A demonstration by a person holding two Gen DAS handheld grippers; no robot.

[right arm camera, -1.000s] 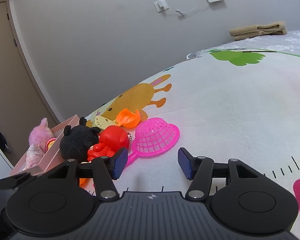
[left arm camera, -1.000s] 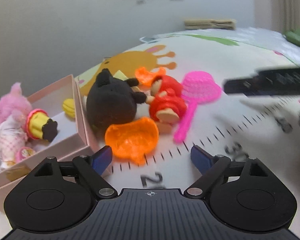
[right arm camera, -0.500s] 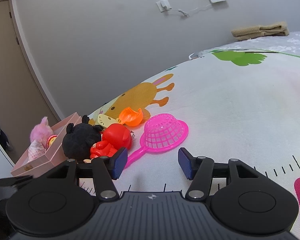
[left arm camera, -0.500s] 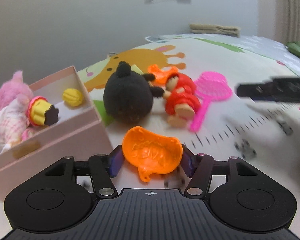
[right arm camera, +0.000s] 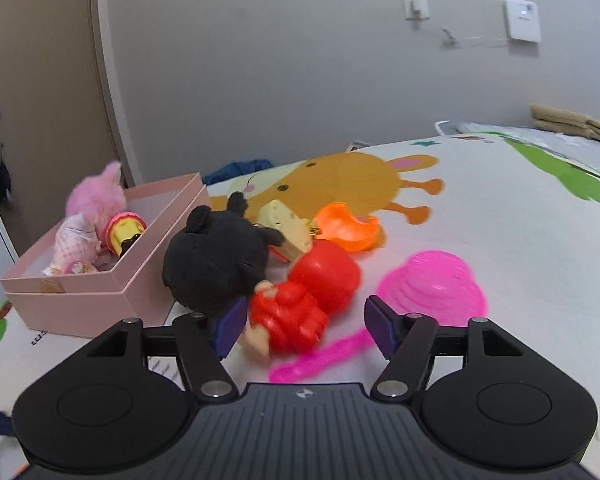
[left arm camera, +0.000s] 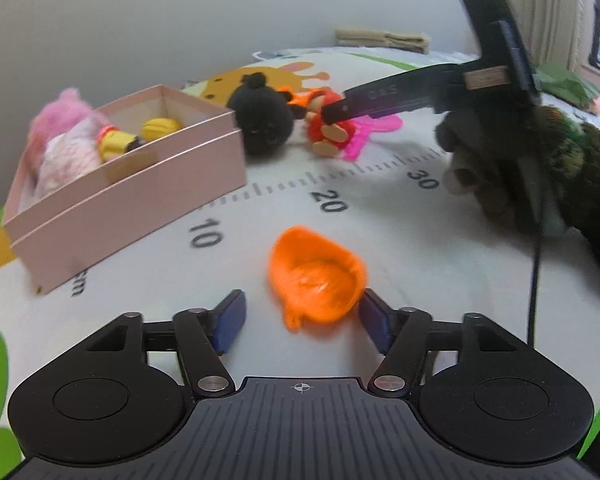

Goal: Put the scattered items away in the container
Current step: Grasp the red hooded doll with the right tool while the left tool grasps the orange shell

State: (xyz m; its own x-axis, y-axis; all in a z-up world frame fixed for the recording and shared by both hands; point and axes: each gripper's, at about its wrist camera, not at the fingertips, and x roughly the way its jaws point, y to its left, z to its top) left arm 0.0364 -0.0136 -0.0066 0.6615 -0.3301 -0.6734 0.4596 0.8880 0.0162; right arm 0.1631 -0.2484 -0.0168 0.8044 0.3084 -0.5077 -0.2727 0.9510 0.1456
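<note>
between left jaws, orange mould now loose

Box front half was free; black plush blocked its right wall, bare mat approach stayed open.

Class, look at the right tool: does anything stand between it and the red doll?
Nothing visible does. The red doll lies between the open fingers of the right tool; the black plush is beside it.
</note>
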